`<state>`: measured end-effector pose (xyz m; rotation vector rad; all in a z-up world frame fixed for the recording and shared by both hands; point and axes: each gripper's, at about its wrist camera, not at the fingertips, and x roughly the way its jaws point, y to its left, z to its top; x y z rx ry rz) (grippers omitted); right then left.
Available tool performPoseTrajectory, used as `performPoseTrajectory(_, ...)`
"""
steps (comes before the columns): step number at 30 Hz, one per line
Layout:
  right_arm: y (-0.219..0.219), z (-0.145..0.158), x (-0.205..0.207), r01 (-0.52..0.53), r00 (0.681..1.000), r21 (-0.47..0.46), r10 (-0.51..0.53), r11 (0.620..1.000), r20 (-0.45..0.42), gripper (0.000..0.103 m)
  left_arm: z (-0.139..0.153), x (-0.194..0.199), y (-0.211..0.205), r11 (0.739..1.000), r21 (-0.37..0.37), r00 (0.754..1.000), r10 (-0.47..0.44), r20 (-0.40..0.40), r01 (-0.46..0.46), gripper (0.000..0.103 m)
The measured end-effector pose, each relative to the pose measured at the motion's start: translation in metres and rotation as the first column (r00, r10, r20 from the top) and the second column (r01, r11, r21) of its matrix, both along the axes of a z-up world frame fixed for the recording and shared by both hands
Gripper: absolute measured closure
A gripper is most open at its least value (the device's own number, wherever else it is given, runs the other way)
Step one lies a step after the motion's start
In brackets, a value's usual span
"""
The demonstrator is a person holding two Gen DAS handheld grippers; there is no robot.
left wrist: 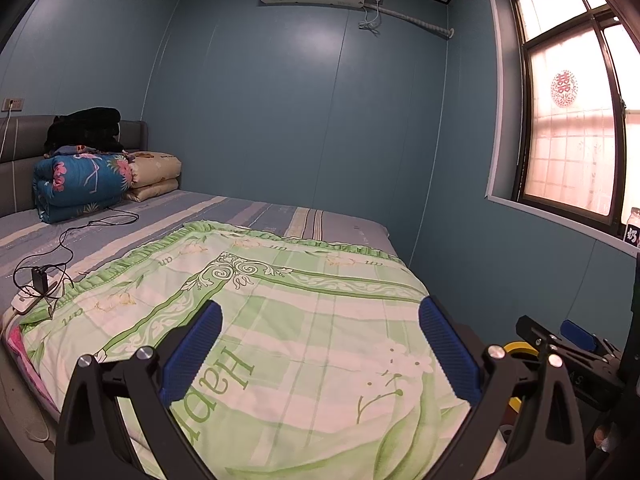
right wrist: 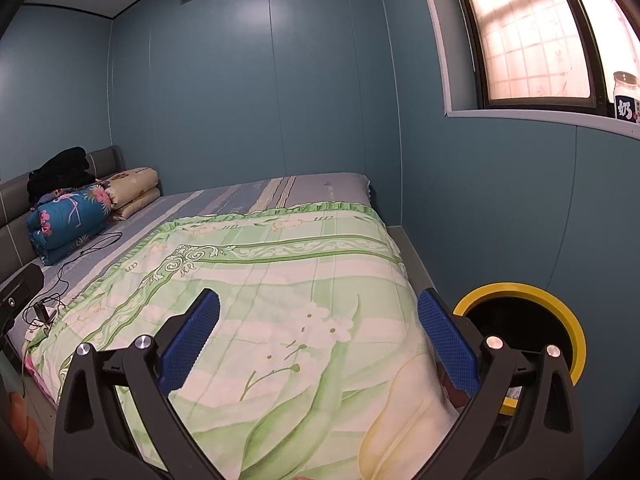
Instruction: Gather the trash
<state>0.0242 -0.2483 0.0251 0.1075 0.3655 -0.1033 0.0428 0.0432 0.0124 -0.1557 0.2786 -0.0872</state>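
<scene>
A bin with a yellow rim and a dark inside stands on the floor to the right of the bed; a sliver of the bin shows in the left wrist view. My left gripper hangs open over the green quilt with nothing between its blue pads. My right gripper is open too, above the quilt, its right finger just left of the bin. The right gripper also shows at the right edge of the left wrist view. A bottle stands on the window sill. No loose trash shows on the bed.
Folded quilts and dark clothes are piled by the headboard. A black charger with cable lies on the striped sheet at left. Blue walls close in behind and to the right, with a window above.
</scene>
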Motion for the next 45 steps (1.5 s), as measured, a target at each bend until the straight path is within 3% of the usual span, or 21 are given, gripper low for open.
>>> performPoseTrajectory(45,-0.007,-0.011,0.011,0.01,0.998,0.016,-0.009,1.0,-0.056,0.008,-0.006,0.007,0.0,1.0,0.012,1.0,-0.02,-0.018,0.021,0.008)
